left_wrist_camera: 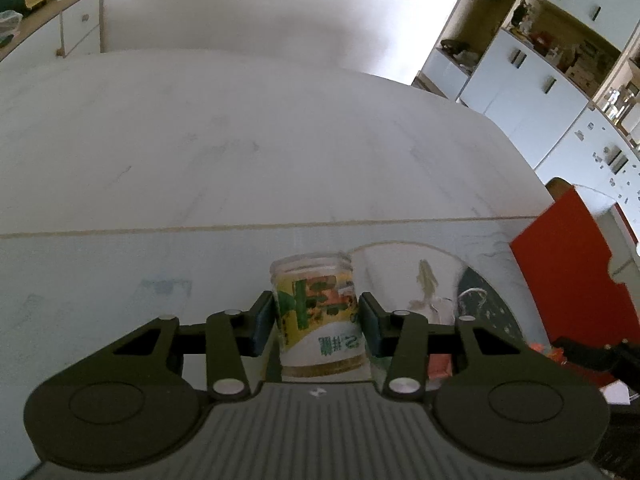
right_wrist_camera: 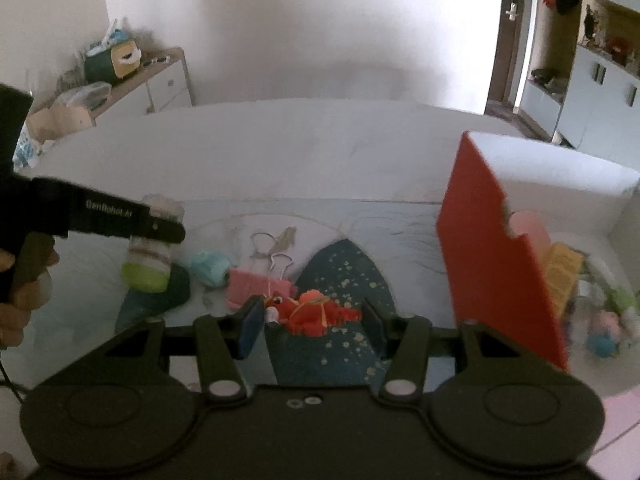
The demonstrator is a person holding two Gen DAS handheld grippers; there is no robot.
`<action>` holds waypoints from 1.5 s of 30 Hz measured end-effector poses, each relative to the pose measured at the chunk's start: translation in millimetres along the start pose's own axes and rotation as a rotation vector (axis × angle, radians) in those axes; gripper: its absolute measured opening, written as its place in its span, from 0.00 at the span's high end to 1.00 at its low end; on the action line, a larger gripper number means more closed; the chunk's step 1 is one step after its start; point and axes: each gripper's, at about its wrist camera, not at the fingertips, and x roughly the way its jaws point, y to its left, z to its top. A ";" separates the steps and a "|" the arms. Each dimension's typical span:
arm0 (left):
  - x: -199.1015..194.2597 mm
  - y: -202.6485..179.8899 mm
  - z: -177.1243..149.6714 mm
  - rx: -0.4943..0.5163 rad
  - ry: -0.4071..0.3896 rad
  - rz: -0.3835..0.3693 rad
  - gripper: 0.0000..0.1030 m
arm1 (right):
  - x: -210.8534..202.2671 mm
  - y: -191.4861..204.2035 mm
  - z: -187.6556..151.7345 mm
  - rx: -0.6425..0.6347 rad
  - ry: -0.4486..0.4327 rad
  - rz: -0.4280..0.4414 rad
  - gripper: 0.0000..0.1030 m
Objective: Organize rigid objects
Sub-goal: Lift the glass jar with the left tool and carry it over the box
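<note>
The left gripper [left_wrist_camera: 316, 320] is clamped on a small clear jar [left_wrist_camera: 318, 316] with a yellow and green label, both pads pressed against its sides, and in the right wrist view the jar hangs above the tabletop [right_wrist_camera: 280, 152]. The right gripper [right_wrist_camera: 314, 316] holds a red toy [right_wrist_camera: 310, 312] between its pads, its jaws closed on it. Below lie a dark teal mat [right_wrist_camera: 340, 280], one pale blue toy [right_wrist_camera: 210, 268] and a pink binder clip [right_wrist_camera: 256, 284] with wire handles. One red box [right_wrist_camera: 492, 248] stands open toward the tabletop's right edge, small items inside. White cabinets [left_wrist_camera: 520, 80] line the room's right wall.
</note>
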 end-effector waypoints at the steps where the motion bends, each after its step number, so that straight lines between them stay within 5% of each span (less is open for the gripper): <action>1: -4.2 -1.0 -2.2 0.004 -0.002 -0.002 0.57 | -0.9 -2.2 0.4 0.004 -0.006 0.000 0.49; 23: -87.8 -53.8 -23.4 0.121 -0.040 -0.068 0.59 | -87.5 -36.6 7.4 0.068 -0.167 -0.019 0.49; 45: -110.9 -179.6 -4.5 0.216 -0.070 -0.133 0.59 | -115.9 -138.8 6.0 0.070 -0.232 -0.046 0.49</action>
